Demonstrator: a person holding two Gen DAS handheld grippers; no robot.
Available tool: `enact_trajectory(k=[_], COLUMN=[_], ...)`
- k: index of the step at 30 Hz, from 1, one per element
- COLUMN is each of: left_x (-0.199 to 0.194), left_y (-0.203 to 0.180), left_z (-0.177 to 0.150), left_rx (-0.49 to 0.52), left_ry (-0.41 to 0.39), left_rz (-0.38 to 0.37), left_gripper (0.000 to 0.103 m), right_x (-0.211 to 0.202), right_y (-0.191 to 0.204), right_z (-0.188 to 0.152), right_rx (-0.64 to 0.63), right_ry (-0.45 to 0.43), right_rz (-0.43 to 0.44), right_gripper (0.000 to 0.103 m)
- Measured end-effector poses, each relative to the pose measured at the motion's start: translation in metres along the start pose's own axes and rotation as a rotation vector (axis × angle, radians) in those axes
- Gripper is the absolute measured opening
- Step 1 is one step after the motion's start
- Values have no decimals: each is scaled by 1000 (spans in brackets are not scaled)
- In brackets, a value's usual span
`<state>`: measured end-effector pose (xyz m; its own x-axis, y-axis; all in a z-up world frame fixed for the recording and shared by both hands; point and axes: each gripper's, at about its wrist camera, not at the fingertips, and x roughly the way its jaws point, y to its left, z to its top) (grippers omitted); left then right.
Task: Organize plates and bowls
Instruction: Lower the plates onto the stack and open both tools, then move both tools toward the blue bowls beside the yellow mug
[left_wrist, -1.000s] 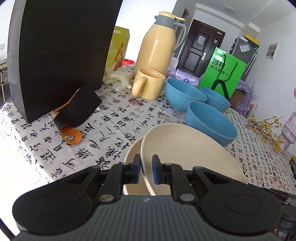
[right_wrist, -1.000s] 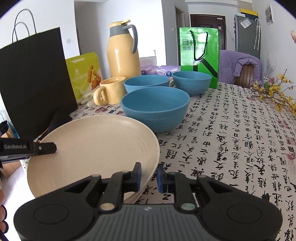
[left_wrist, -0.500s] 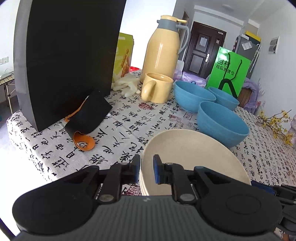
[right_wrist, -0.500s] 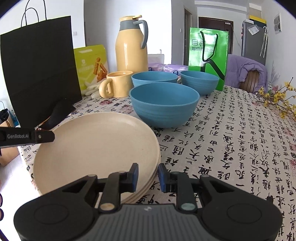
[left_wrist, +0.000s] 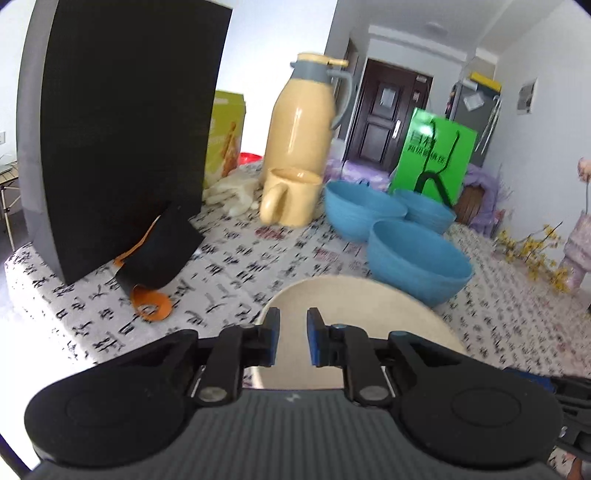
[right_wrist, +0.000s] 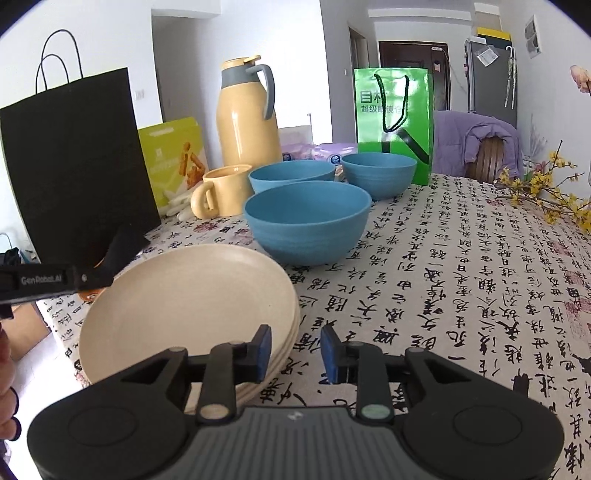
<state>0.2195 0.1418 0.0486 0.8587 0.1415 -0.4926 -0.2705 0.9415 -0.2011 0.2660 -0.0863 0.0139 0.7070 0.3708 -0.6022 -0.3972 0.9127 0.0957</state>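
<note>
A stack of cream plates (right_wrist: 192, 306) lies flat on the printed tablecloth, also in the left wrist view (left_wrist: 354, 306). Three blue bowls stand behind it: a near one (right_wrist: 308, 218) (left_wrist: 417, 258), a left one (right_wrist: 291, 173) (left_wrist: 364, 214) and a far one (right_wrist: 378, 173) (left_wrist: 424, 208). My left gripper (left_wrist: 292, 341) is open, hovering over the stack's near rim, holding nothing. My right gripper (right_wrist: 294, 352) is open at the stack's right edge, its left finger over the rim, its right finger beside it.
A yellow mug (right_wrist: 221, 192) and tall yellow jug (right_wrist: 247, 118) stand behind the plates. A black paper bag (left_wrist: 122, 122) with a black-and-orange scrap (left_wrist: 155, 280) is at left. A green bag (right_wrist: 393, 118) stands at the back; yellow flowers (right_wrist: 546, 192) lie at right.
The tilted top plate came down flat onto the stack. Both grippers opened and let go of it, and the left gripper pulled back a little.
</note>
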Motion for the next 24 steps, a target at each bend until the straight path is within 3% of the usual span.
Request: enact_trajectory(k=[9, 11, 13, 15, 17, 19, 24], left_x=[-9, -10, -12, -13, -13, -12, -3], left_y=[-15, -18, -20, -22, -25, -28, -36], left_z=[2, 1, 0, -2, -5, -7, -7], left_rx=[18, 27, 30, 46, 60, 76, 81], left_ry=[-27, -23, -21, -22, -9, 7, 28], left_rz=[-49, -59, -71, -81, -94, -110, -146], left_gripper=[20, 26, 42, 44, 52, 64, 80], right_x=[-6, -8, -9, -11, -14, -18, -22], right_y=[-14, -16, -17, -19, -20, -25, -46], right_z=[6, 8, 9, 9, 9, 7, 4], right_rx=[16, 19, 18, 20, 20, 30, 66], right_ry=[-40, -48, -52, -54, -58, -67, -80], right_rz=[9, 7, 2, -1, -6, -15, -74], right_gripper=[28, 29, 37, 39, 43, 60, 68])
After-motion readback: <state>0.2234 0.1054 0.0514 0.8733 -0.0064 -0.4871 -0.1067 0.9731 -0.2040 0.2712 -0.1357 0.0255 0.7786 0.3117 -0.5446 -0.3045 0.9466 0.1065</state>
